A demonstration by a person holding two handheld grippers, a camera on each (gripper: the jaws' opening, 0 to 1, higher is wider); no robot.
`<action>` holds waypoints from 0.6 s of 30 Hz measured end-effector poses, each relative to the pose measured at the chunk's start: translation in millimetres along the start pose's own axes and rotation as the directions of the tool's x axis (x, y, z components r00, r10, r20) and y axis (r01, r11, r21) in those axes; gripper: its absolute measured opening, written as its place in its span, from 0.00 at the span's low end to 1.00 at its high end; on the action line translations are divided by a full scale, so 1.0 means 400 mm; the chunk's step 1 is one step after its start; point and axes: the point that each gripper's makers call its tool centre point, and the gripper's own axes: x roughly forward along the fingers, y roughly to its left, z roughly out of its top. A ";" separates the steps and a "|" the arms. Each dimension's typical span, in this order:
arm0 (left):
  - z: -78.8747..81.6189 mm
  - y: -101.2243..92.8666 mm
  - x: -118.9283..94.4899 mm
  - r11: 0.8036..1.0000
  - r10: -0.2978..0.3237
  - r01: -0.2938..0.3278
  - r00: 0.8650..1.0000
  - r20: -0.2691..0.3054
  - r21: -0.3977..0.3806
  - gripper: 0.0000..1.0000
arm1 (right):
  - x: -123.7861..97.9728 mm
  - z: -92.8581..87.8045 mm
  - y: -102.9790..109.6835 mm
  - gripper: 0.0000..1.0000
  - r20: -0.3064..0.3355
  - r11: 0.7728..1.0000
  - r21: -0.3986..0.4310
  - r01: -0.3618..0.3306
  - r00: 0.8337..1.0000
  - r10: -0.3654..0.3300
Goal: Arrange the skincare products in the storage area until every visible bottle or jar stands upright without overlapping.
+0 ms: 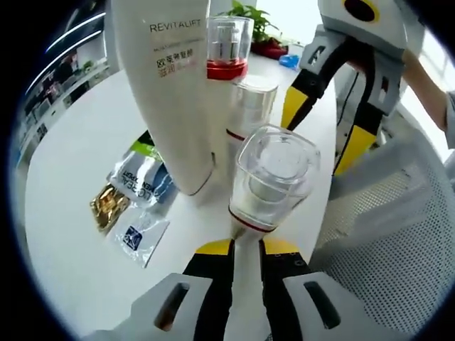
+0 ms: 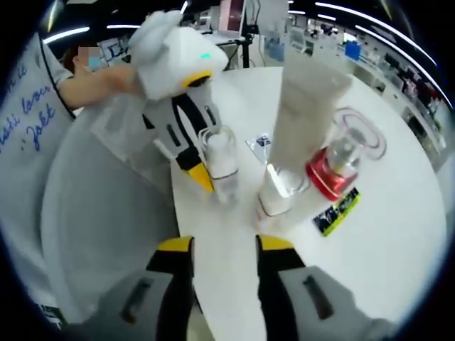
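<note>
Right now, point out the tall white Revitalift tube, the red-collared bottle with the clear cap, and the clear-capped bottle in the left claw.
Tall white Revitalift tube (image 1: 167, 92), left gripper view, mid body.
Red-collared bottle with clear cap (image 1: 227, 69), left gripper view, red collar.
Clear-capped bottle in the left claw (image 1: 274, 174), left gripper view, clear cap.

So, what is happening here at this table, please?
A person is tidying skincare products on a white round table with two hand-held grippers. The left gripper is shut on a small bottle with a clear cap, near the tall white Revitalift tube, which stands upright. The right gripper is open and holds nothing. A red-collared bottle stands beside the tube, and sample sachets lie flat on the table.
</note>
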 end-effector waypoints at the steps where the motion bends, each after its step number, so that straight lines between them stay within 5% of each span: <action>1: 0.001 0.000 0.001 1.000 0.000 0.000 1.000 0.000 -0.001 0.10 | 0.000 -0.002 -0.001 0.39 0.001 1.000 0.001 0.001 1.000 -0.001; 18: 0.023 0.017 0.020 0.999 0.022 -0.021 0.999 0.025 -0.037 0.10 | 0.007 -0.027 -0.028 0.50 -0.003 0.999 0.014 0.039 0.999 -0.039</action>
